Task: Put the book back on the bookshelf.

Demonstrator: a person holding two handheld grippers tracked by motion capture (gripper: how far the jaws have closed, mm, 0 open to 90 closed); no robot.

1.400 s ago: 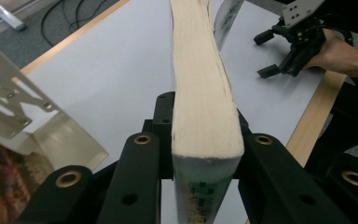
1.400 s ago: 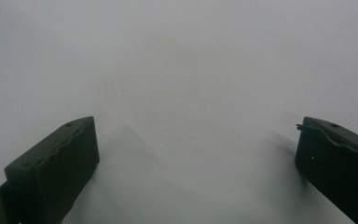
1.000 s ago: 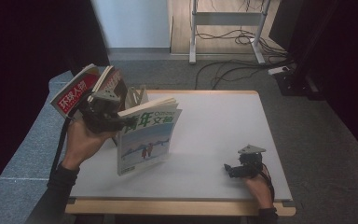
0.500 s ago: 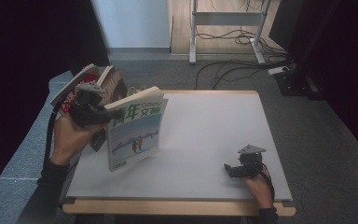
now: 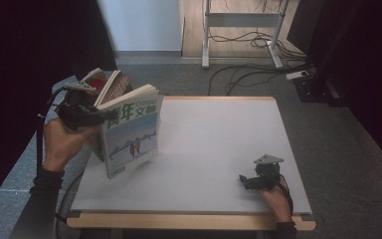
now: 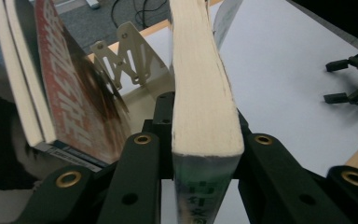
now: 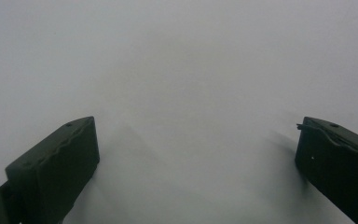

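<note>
My left gripper [image 5: 102, 117] clamps the blue-covered book [image 5: 132, 132] upright over the table's [image 5: 219, 149] left edge. If it tilts, it may slip from the pads or knock the 2 red-covered books [image 6: 51, 88] beside the bookend [image 6: 126, 56]. My right gripper [image 5: 246, 181] rests wide, holding nothing. I count 3 books, 1 bookend.

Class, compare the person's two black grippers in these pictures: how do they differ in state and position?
The left gripper is shut on the blue-green covered book, held upright above the table's left edge; the right gripper is open, holding nothing. The left is raised; the right sits low on the white table. Both are black, each held in one hand.
</note>
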